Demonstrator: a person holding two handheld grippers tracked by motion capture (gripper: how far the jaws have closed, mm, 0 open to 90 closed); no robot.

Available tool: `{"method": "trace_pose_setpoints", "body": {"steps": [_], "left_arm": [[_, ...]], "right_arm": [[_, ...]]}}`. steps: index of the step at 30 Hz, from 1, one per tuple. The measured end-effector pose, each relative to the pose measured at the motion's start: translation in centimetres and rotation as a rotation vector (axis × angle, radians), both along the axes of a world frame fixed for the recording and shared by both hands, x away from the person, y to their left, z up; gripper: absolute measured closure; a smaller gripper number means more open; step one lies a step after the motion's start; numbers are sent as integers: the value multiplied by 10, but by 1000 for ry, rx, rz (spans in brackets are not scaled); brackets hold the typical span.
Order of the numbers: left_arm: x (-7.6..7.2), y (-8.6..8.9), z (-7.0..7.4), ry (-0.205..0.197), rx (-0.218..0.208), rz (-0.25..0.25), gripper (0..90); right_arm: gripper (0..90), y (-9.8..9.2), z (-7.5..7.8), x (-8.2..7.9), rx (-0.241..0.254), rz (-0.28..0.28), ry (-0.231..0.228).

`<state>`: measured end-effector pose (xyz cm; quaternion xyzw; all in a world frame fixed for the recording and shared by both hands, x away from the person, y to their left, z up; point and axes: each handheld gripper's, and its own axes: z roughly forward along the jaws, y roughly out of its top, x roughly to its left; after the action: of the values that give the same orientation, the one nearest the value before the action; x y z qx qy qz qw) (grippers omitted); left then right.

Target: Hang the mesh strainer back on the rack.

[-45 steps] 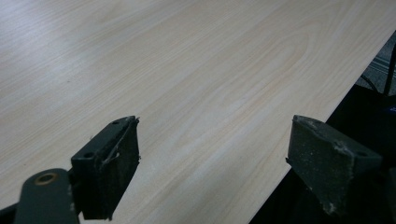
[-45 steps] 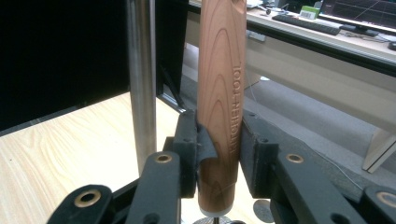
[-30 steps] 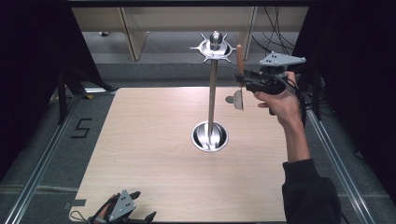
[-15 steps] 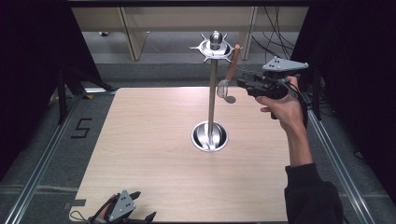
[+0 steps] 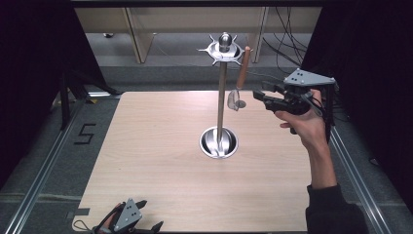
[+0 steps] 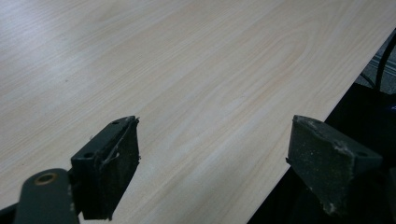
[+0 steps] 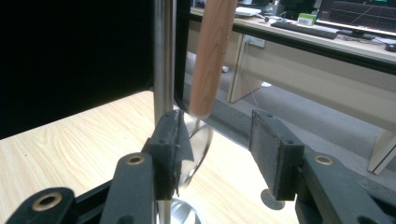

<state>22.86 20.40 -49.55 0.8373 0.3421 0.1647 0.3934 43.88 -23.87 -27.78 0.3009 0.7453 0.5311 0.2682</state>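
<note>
- Since the wooden-handled utensil [image 5: 240, 78] hangs from one arm of the metal stand [image 5: 222, 87], handle up and its metal head dangling beside the pole, the hanging part looks basically done to me.
- Right gripper [image 5: 259, 95] sits just next to that metal head. In the right gripper view its jaws are spread, the head [image 7: 198, 149] and handle tip [image 7: 210, 56] sitting in the gap with no pinch I can see.
- So I'd guess it's either a let-go or a grab not yet made, can't tell which.
- Stand's round base sits mid table [image 5: 146, 161], nothing else on the wood.
- Left gripper [image 5: 127, 219] rests at the near edge, jaws wide apart over bare table, holding nothing.
</note>
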Motion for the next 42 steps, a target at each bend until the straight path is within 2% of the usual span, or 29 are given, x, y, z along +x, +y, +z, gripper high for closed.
{"method": "trace_pose_setpoints", "body": {"steps": [2, 3, 6, 8, 11, 12, 14, 18, 19, 20, 22, 23, 25, 27, 29, 34, 39, 40, 42], "left_arm": [[0, -1, -1, -3, -17, 7, 160], [0, 0, 0, -3, -1, 1, 160], [0, -1, 0, -1, -12, 4, 160], [0, 0, 0, -2, -1, -1, 160], [0, 0, -1, -9, -3, 6, 160], [0, 0, -1, -15, 11, 6, 161], [0, -1, -2, -21, 9, 14, 160], [1, -1, -2, -21, 9, 15, 160], [1, -1, -2, -21, 8, 15, 160], [0, -1, -1, -15, -4, 13, 160], [0, -1, -1, -15, -2, 13, 160], [0, -1, -1, -15, -3, 14, 160], [0, -1, -1, -10, -10, 11, 161], [0, 0, -2, -13, -6, 13, 161], [0, 0, -1, -11, -8, 11, 160], [0, 0, -1, -15, -13, 9, 160], [0, 0, -1, -8, -11, 7, 160], [0, 0, -1, -10, -11, 7, 160], [0, 0, -1, -12, -13, 8, 160]], "right_arm": [[532, -1, -1, -3, 9, 1, 10], [525, -1, -2, -3, 7, -4, -3], [503, -2, -6, -7, 2, -5, -2], [481, -2, -9, -10, 9, -10, 21], [457, -3, -14, -14, 3, -25, 16], [449, -3, -15, -15, 3, -15, 14], [440, -4, -18, -17, -8, -10, 1], [432, -3, -21, -22, 1, -2, 10], [430, -4, -22, -23, -2, -12, -5], [424, -3, -24, -26, 10, 3, 13], [422, -3, -26, -28, 10, -2, 15], [421, -3, -27, -28, 2, -2, -4], [420, -4, -28, -29, 2, 3, -4], [413, -3, -31, -32, 16, -3, 15], [411, -4, -32, -31, 3, 2, 3], [397, -4, -43, -33, 11, 0, 5], [392, -1, -52, -32, 6, -4, 28], [391, -1, -53, -34, 8, -9, 47], [389, 1, -56, -33, 10, 2, 40]]}}
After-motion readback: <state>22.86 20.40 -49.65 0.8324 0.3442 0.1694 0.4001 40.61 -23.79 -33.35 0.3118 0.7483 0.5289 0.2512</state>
